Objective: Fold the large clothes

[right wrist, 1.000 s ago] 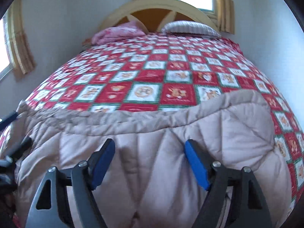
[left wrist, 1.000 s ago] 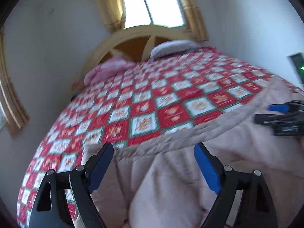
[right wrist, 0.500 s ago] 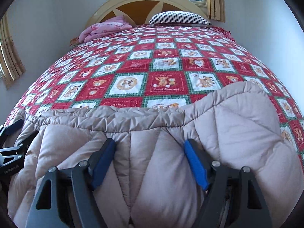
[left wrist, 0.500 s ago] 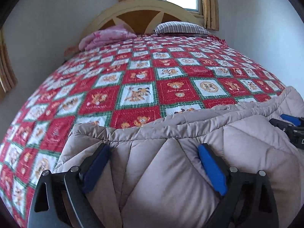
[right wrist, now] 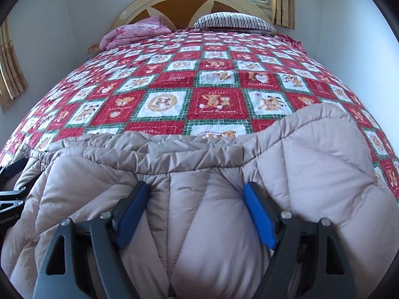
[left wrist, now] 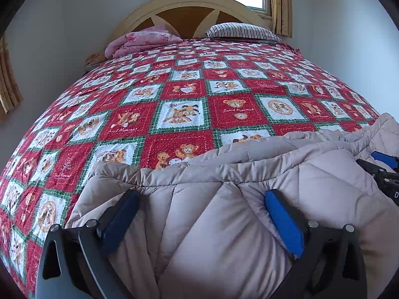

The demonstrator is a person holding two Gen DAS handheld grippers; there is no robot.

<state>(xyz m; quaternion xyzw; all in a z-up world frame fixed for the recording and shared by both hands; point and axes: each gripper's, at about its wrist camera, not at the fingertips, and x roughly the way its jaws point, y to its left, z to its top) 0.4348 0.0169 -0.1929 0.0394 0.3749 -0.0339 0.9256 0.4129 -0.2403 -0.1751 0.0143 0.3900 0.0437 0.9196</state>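
Observation:
A large beige quilted padded garment [left wrist: 249, 174] lies across the near end of the bed, its far edge folded and bunched; it also fills the lower right wrist view [right wrist: 311, 164]. My left gripper [left wrist: 200, 196] has its blue-padded fingers spread wide, with a thick bunch of the garment between them, pads pressing its sides. My right gripper [right wrist: 195, 189] stands the same way on the garment further right. The right gripper shows at the right edge of the left wrist view [left wrist: 384, 172]; the left gripper shows at the left edge of the right wrist view [right wrist: 12, 186].
The bed carries a red, white and green patchwork bedspread [left wrist: 189, 94] with bear pictures. A pink folded blanket [left wrist: 142, 41] and a striped pillow [left wrist: 244, 31] lie at the wooden headboard [left wrist: 189, 7]. White walls stand close on both sides; a curtained window is behind.
Both grippers have come down and forward onto the bed with the garment, and its far edge now rests lower on the bedspread. The left view has swung from tilted to level.

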